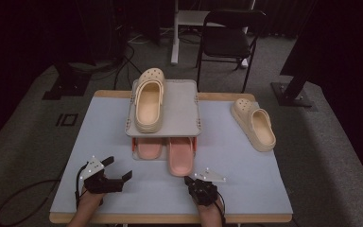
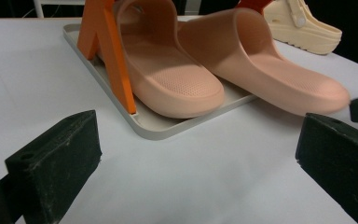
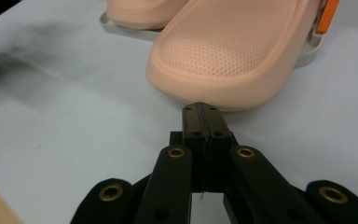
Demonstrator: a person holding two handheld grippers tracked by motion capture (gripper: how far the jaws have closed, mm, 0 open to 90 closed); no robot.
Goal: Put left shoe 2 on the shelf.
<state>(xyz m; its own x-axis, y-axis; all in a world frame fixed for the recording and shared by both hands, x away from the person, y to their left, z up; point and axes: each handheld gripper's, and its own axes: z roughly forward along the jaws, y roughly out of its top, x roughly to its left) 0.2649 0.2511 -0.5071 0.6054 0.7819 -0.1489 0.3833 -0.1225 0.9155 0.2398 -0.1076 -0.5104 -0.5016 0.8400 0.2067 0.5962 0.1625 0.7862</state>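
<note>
No readable text, labels, brands or numbers anywhere, none on the footwear, the rack, the surface or the tools

The grey upper shelf (image 1: 179,111) hides the front halves of both pink slippers (image 1: 179,161) beneath it

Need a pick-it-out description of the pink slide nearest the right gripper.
Start at the grey two-tier rack mid-table. On its lower tray lie two pink slides. The target pink slide is the right one in the high view: it sticks out past the tray's front edge; its partner stays inside.
</note>
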